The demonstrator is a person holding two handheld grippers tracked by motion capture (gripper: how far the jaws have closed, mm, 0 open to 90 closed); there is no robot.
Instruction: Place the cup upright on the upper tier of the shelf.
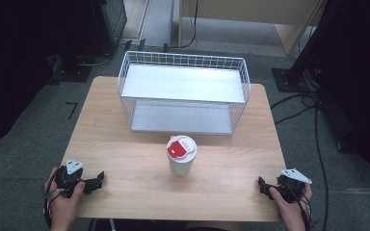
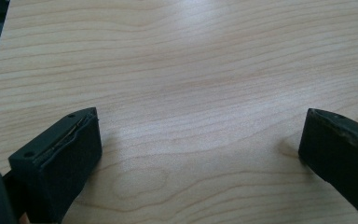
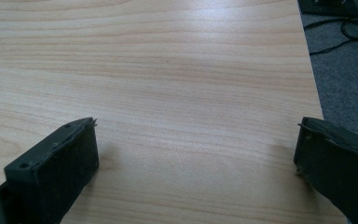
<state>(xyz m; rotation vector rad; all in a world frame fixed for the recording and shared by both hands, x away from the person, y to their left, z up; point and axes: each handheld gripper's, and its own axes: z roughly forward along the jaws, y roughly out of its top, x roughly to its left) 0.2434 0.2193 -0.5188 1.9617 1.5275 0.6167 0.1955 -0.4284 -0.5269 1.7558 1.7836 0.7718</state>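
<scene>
1. White plastic tumbler w/ a white lid and red flip tab [image 1: 181,156] stands upright at the table's centre, a bit toward the near half. Nothing touches it.
2. Just beyond it, toward the far edge: white wire-mesh rack w/ two flat shelves [image 1: 183,91], open front facing the cup. Both shelves bare. Cup sits near the lower shelf's front edge but apart from it.
3. All of this rests on a light wood-grain table [image 1: 125,144]; grey carpet floor [image 1: 29,120] around it.
4. Left gripper [image 1: 94,182], black, grey three-cornered plate on top, held in the person's left hand [image 1: 65,202] at the near-left corner, jaws pointing right toward the table's middle. In the left gripper view [image 2: 200,135] its jaws are spread wide, w/ bare wood between them.
5. Right gripper [image 1: 265,186], same build, held in the right hand [image 1: 294,204] at the near-right corner, jaws pointing left. In the right gripper view [image 3: 196,140] its jaws are spread wide too, nothing between but tabletop; table's edge, carpet and black cables [image 3: 354,32] at upper right.
6. Both grippers well apart from the cup, one each side.
7. Far right on the floor: more black cables [image 1: 313,115] and a dark stand base [image 1: 291,79].
</scene>
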